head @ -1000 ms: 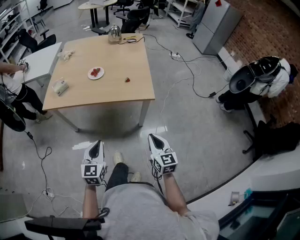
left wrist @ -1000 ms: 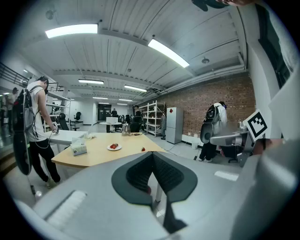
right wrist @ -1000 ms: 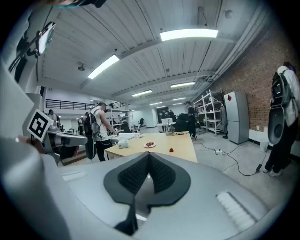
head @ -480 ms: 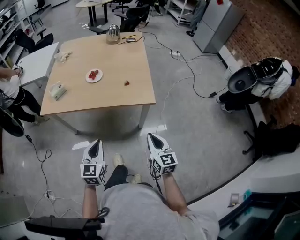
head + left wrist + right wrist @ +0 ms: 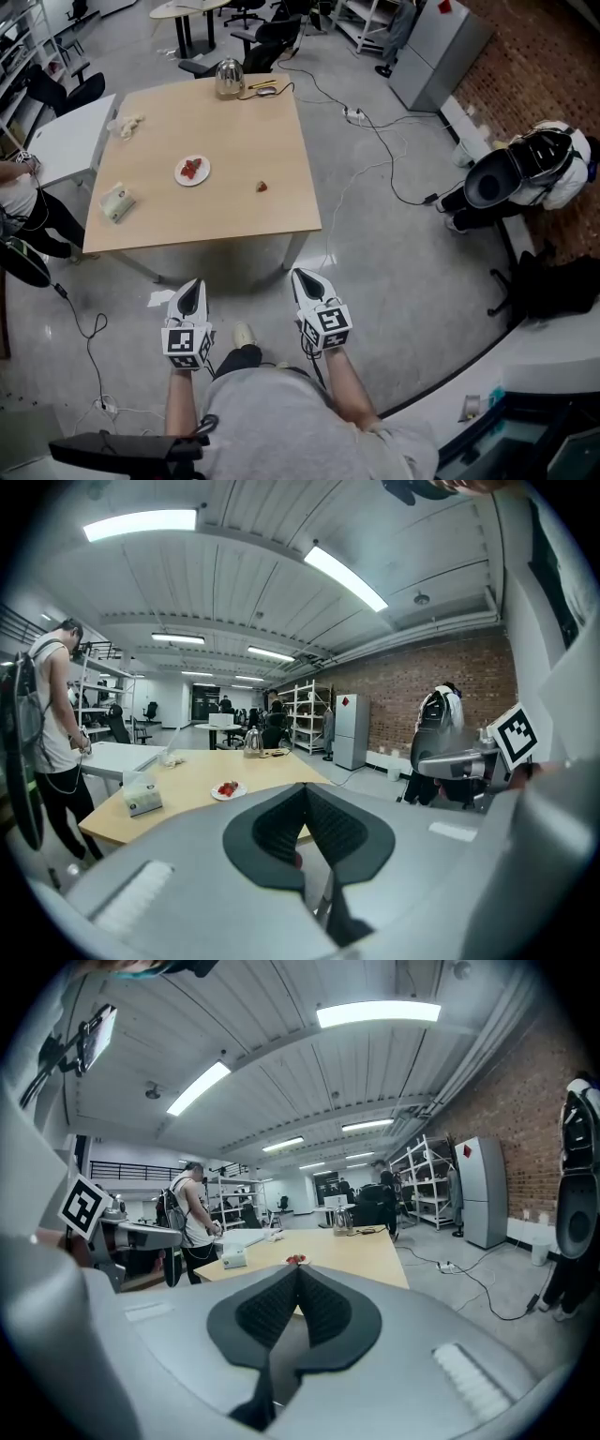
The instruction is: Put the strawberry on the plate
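A loose red strawberry lies on the wooden table, right of a small white plate that holds red fruit. Both grippers hang over the floor, well short of the table's near edge. My left gripper and right gripper are shut with nothing in them. In the left gripper view the plate shows beyond the shut left gripper. In the right gripper view the plate sits just above the tips of the right gripper.
A tissue box and a metal kettle stand on the table. A white table and a person are at the left. Cables cross the floor. A seated figure with dark gear is at the right.
The table has come nearer and lower in the head view as I step toward it. Both grippers stay shut in front of me.
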`<state>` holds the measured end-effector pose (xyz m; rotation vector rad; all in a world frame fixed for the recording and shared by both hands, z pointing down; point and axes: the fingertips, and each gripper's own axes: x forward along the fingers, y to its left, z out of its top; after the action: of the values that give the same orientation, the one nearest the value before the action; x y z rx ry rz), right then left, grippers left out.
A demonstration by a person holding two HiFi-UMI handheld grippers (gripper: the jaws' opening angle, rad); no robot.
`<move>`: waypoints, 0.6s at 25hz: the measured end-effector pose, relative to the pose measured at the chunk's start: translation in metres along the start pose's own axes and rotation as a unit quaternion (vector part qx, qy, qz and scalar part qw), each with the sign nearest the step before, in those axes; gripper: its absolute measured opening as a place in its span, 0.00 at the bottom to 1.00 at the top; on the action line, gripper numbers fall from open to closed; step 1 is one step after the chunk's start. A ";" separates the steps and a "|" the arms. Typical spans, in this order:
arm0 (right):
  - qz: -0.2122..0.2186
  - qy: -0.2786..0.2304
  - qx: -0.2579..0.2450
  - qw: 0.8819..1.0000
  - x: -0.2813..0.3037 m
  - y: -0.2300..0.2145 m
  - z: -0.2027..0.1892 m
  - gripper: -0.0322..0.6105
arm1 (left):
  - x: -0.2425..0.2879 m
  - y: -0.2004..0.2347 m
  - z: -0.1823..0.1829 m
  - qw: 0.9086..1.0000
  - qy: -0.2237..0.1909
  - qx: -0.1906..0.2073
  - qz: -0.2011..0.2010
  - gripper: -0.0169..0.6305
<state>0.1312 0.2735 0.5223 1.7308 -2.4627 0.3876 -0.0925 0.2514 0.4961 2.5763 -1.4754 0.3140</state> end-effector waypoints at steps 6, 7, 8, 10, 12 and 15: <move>-0.021 -0.002 -0.003 1.000 0.041 -0.001 0.012 0.06 | 0.028 0.039 0.011 1.000 -0.006 0.003 -0.009 0.06; -0.025 -0.002 -0.003 1.000 0.047 -0.001 0.012 0.06 | 0.032 0.045 0.010 1.000 -0.006 0.004 -0.012 0.06; -0.030 -0.002 -0.003 1.000 0.052 -0.001 0.013 0.06 | 0.035 0.051 0.010 1.000 -0.006 0.005 -0.015 0.06; -0.040 -0.003 -0.003 0.999 0.063 -0.001 0.015 0.06 | 0.041 0.064 0.011 1.000 -0.007 0.005 -0.020 0.06; -0.048 -0.002 -0.004 0.999 0.072 0.000 0.016 0.06 | 0.046 0.076 0.013 1.000 -0.009 0.004 -0.026 0.06; -0.060 -0.001 -0.003 0.998 0.084 -0.001 0.018 0.06 | 0.054 0.093 0.017 1.000 -0.012 0.004 -0.025 0.06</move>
<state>0.1040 0.1923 0.5242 1.8671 -2.3435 0.3654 -0.1440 0.1558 0.4964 2.6276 -1.4180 0.2838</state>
